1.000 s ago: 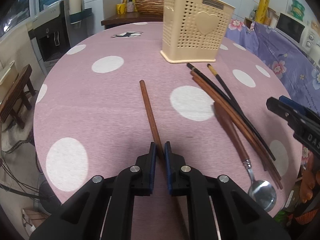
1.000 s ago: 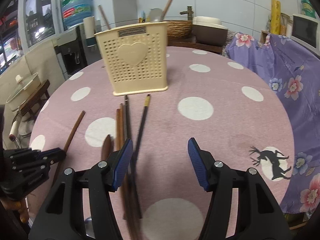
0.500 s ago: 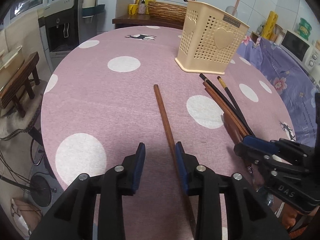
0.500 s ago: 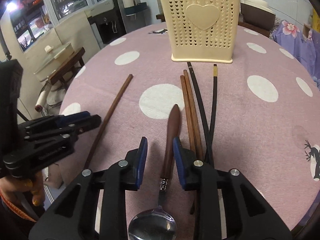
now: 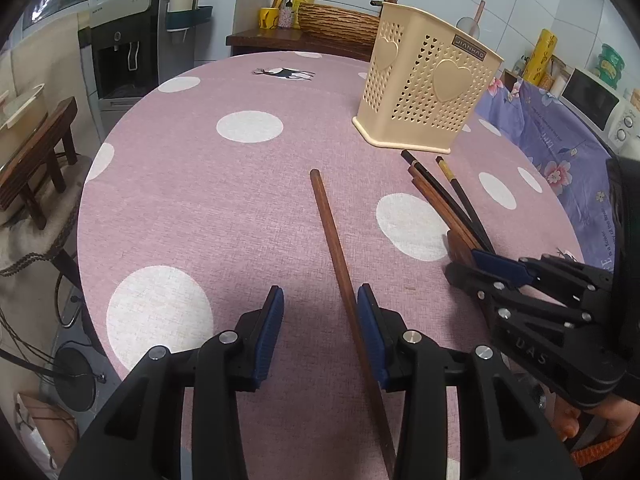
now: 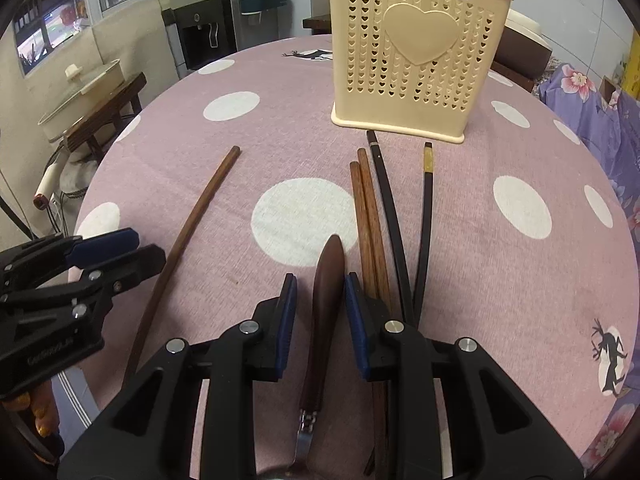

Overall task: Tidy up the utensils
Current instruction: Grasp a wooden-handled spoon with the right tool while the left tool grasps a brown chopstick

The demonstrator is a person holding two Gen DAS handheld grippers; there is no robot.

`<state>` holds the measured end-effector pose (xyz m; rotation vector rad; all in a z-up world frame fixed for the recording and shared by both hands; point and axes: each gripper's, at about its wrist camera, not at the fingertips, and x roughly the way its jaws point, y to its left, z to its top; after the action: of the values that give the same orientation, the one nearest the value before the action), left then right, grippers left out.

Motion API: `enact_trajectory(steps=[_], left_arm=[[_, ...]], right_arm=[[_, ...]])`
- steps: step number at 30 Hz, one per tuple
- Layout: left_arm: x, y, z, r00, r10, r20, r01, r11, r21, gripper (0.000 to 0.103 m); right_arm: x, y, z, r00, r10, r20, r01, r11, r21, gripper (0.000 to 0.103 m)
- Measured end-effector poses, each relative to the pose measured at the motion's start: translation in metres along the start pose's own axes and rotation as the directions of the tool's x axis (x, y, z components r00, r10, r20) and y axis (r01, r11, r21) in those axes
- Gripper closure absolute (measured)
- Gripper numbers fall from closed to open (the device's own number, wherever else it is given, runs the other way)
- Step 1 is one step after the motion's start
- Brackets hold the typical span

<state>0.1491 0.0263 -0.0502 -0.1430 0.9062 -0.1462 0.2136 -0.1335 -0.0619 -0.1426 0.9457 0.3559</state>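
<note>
A cream perforated utensil holder (image 5: pixel 428 84) stands upright at the far side of the pink dotted table (image 5: pixel 192 184); it also shows in the right wrist view (image 6: pixel 416 52). A lone brown chopstick (image 5: pixel 336 248) lies on the cloth, its near part between the jaws of my open left gripper (image 5: pixel 320 316), close to the right pad. My right gripper (image 6: pixel 320 304) is open around the dark wooden handle of a spoon (image 6: pixel 326 300) lying on the table, pads close to it. Two brown chopsticks (image 6: pixel 370 224) and two black chopsticks (image 6: pixel 404 216) lie just right of the spoon.
A purple flowered cloth (image 5: pixel 560 148) covers furniture to the right. A water dispenser (image 5: pixel 132 40) and a wooden stool (image 5: pixel 36 152) stand left of the table. A side table with a woven basket (image 5: pixel 336 24) is behind the holder.
My left gripper let go of the lone chopstick and opened wider. My right gripper swung over, came down around the spoon handle and narrowed its jaws.
</note>
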Motion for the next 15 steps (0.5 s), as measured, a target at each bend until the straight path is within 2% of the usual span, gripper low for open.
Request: enact_trajectory(steps=[5,10,13,15], left_arm=[[0.003,-0.001,0.005,1.0,0.022,0.005,-0.022,1.0,0.007,0.061],[0.009,-0.008,0.016,0.999,0.044,0.011,-0.044,0.998,0.039,0.061],[0.016,-0.014,0.022,0.999,0.046,0.004,-0.046,0.997,0.062,0.061],[0.022,-0.019,0.026,0.998,0.055,0.0,-0.055,0.995,0.081,0.065]], right_arm=[[0.005,-0.001,0.007,1.0,-0.017,0.008,0.017,1.0,0.0,0.086],[0.005,-0.004,0.007,1.0,-0.001,0.021,0.001,1.0,0.016,0.086],[0.004,-0.01,0.006,0.999,0.039,0.03,-0.041,0.998,0.056,0.086],[0.002,-0.012,0.006,0.998,0.044,0.039,-0.047,0.997,0.067,0.086]])
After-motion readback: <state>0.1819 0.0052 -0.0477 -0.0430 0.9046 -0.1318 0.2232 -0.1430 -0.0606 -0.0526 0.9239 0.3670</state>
